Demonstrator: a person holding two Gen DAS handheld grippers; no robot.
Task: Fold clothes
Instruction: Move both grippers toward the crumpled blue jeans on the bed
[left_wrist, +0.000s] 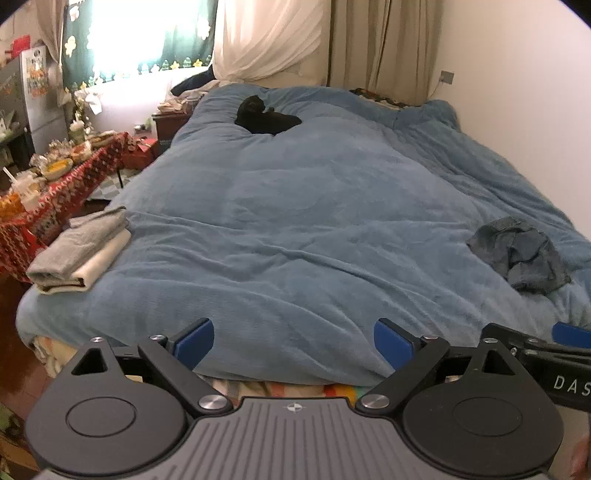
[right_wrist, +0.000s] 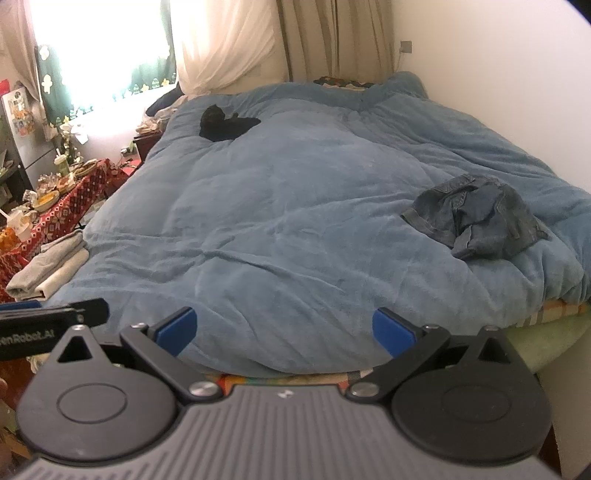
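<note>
Left gripper (left_wrist: 293, 341) hangs spread wide and empty over the blue duvet's (left_wrist: 295, 206) near edge; folded clothes (left_wrist: 79, 247) lie at the duvet's left edge, crumpled denim garment (left_wrist: 521, 254) at its right. Right gripper (right_wrist: 283, 332), likewise released, faces the duvet (right_wrist: 295, 206) with the denim (right_wrist: 476, 221) on its right.

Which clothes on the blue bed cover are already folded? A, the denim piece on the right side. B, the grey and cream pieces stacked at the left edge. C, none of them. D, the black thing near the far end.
B: the grey and cream pieces lie as a neat flat stack at the left edge of the blue bed cover, while the denim piece sits crumpled on the right.
</note>
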